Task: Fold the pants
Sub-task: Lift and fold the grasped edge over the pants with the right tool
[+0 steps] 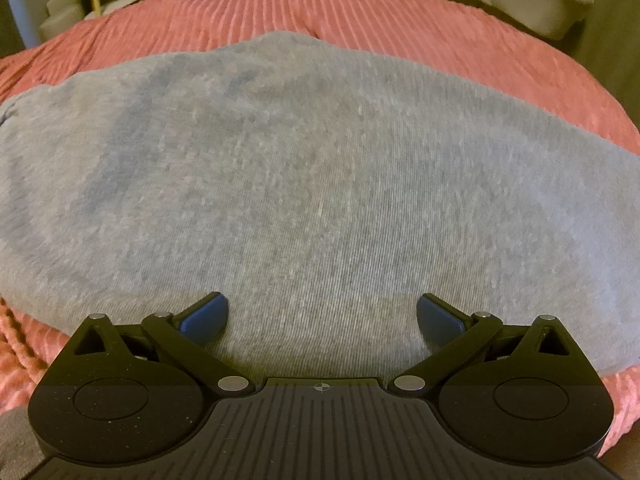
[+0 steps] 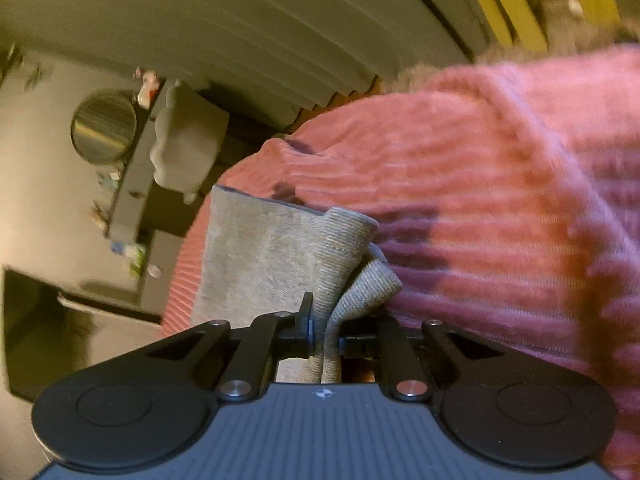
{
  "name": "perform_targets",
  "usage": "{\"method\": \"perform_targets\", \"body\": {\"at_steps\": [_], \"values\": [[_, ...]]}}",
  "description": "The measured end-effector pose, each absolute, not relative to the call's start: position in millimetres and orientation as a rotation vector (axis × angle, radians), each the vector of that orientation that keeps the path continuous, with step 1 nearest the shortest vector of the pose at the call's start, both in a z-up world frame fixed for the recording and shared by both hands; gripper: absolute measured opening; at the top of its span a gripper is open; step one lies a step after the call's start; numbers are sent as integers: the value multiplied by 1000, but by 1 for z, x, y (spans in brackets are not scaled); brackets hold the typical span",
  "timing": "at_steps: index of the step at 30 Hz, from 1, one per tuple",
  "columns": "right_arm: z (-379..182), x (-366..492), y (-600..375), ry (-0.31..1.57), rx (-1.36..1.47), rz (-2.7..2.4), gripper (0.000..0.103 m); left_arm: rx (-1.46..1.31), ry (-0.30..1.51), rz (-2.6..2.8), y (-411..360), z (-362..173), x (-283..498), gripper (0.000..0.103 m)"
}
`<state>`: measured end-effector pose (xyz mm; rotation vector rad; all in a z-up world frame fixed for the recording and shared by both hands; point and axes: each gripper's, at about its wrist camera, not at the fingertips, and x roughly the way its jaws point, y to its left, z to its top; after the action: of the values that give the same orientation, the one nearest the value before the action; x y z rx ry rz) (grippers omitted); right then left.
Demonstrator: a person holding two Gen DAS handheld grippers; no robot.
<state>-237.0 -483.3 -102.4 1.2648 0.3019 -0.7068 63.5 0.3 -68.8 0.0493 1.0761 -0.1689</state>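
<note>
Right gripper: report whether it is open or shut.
Shut: the right gripper clamps a bunched edge of the gray pants, fabric pinched between its fingers.

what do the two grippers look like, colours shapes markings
Both look alike: black plastic bodies with two round discs, a ribbed dark grey centre plate bearing a small crosshair mark, angled black linkage arms and silver pivot pins. The left gripper has blue textured finger pads. The right gripper shows black fingers.

Grey on pink

The pants are pale grey, finely ribbed; the bedspread beneath them is salmon-pink with raised stripes; blue pads tip black gripper arms.
</note>
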Motion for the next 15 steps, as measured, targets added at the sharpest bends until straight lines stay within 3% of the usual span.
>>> {"method": "perform_targets", "body": {"at_steps": [7,11,15], "values": [[-3,-172,-434,446,649,-652,10,-43,1013,-171,24,-42,49,103],[61,-111,-340,444,259,-446,9,-117,976,-161,49,-28,36,103],[54,-58,-207,521,-56,-110,10,-164,921,-139,69,-15,24,103]]}}
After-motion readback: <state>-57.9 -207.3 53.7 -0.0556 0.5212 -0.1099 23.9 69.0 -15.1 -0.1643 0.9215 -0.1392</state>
